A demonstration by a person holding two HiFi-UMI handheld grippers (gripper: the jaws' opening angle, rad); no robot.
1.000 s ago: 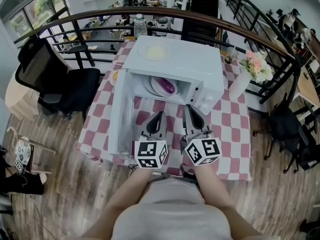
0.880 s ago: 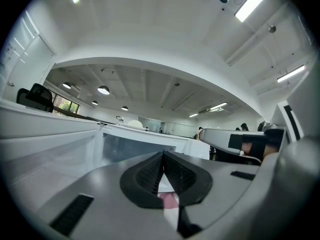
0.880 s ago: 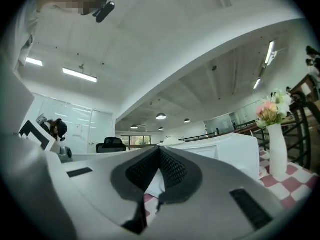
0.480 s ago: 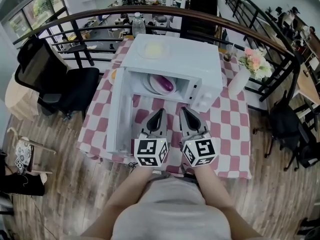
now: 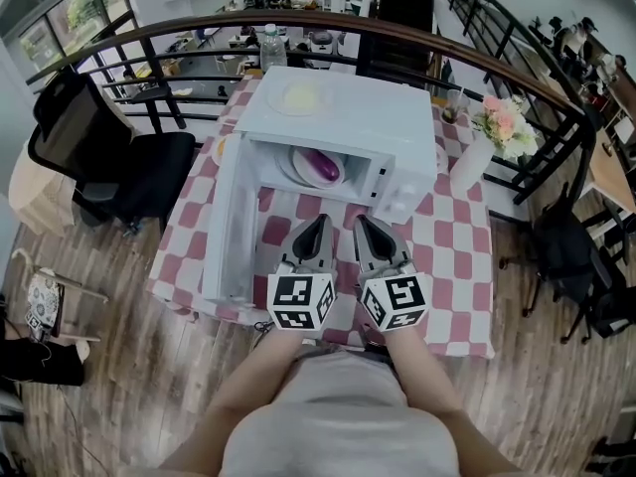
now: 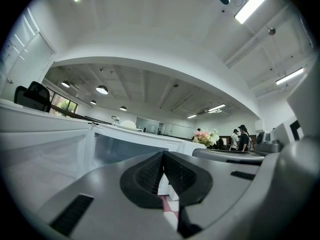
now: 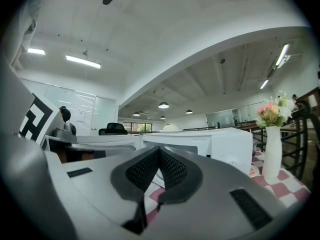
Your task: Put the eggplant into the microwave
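A purple eggplant (image 5: 322, 165) lies on a white plate (image 5: 295, 170) inside the white microwave (image 5: 343, 107). The microwave's door (image 5: 228, 231) hangs wide open to the left. My left gripper (image 5: 319, 224) and right gripper (image 5: 362, 225) sit side by side in front of the oven's opening, above the checked tablecloth, both level and pointing at it. Both are shut with nothing between the pads. In the left gripper view the left gripper (image 6: 162, 156) faces the open door (image 6: 45, 139). In the right gripper view the right gripper (image 7: 159, 154) faces the microwave (image 7: 220, 144).
A white plate (image 5: 303, 97) rests on top of the microwave. A white vase with pink flowers (image 5: 477, 152) stands at the right of the red-and-white checked table (image 5: 457, 256). A black office chair (image 5: 109, 162) stands left of the table; a curved railing (image 5: 497, 58) runs behind.
The right gripper has rolled slightly and edged left toward the left gripper. The view has shifted a little; the eggplant, plate and door stay put.
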